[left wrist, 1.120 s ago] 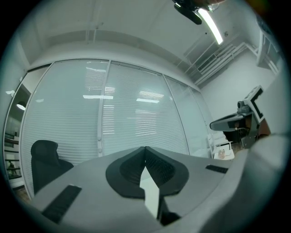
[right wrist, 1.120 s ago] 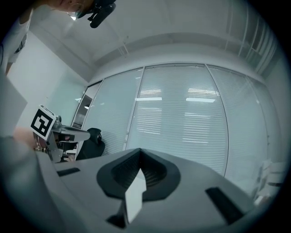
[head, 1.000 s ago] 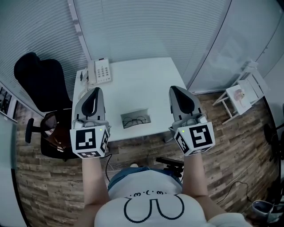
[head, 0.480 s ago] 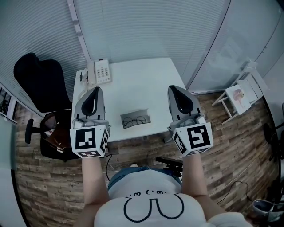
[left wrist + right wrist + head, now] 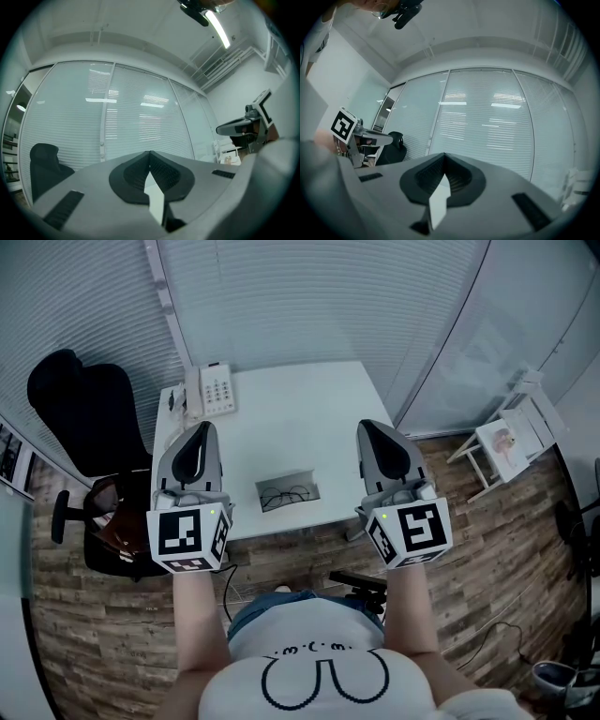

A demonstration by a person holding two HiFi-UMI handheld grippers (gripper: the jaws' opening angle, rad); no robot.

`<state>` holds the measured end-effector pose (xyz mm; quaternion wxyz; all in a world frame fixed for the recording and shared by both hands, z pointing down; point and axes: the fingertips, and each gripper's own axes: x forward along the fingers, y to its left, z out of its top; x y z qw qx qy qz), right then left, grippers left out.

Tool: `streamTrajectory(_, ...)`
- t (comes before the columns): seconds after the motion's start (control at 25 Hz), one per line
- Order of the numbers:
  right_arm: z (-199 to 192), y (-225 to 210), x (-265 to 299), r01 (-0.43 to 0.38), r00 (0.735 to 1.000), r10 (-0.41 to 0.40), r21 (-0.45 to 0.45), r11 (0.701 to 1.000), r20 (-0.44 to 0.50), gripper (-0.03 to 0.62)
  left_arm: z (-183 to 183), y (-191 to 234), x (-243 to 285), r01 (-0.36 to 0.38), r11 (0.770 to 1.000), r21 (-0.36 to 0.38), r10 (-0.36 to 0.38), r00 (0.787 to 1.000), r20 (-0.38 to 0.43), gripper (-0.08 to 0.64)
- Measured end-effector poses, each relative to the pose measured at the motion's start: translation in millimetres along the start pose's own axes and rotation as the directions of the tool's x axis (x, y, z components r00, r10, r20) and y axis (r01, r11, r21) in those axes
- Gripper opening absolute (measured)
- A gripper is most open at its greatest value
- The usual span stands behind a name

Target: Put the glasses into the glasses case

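A pair of thin dark-rimmed glasses (image 5: 284, 494) lies inside an open grey glasses case (image 5: 281, 480) near the front edge of the white table (image 5: 281, 418). My left gripper (image 5: 199, 432) is held in the air left of the case, and my right gripper (image 5: 372, 427) to its right, both pointing forward. Neither touches the case. In the left gripper view the left gripper (image 5: 150, 152) has its jaws meeting at the tips with nothing between them. The right gripper (image 5: 444, 154) looks the same in the right gripper view. Both views look over the table at the window blinds.
A white desk phone (image 5: 212, 390) sits at the table's back left corner. A black office chair (image 5: 80, 409) stands left of the table, and a small white rack (image 5: 511, 442) stands on the wood floor to the right. Blinds close off the far side.
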<state>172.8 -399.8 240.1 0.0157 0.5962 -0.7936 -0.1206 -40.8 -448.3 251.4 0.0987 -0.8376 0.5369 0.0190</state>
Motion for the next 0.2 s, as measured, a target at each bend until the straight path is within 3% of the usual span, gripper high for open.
streamTrajectory(0.2,2.8,-0.1,3.4,0.003,1.000,-0.003,-0.013,1.000,0.001,0.009,-0.6,3.3,1.1,0.008,1.000,0.004,-0.008,1.000,0.000,0.015)
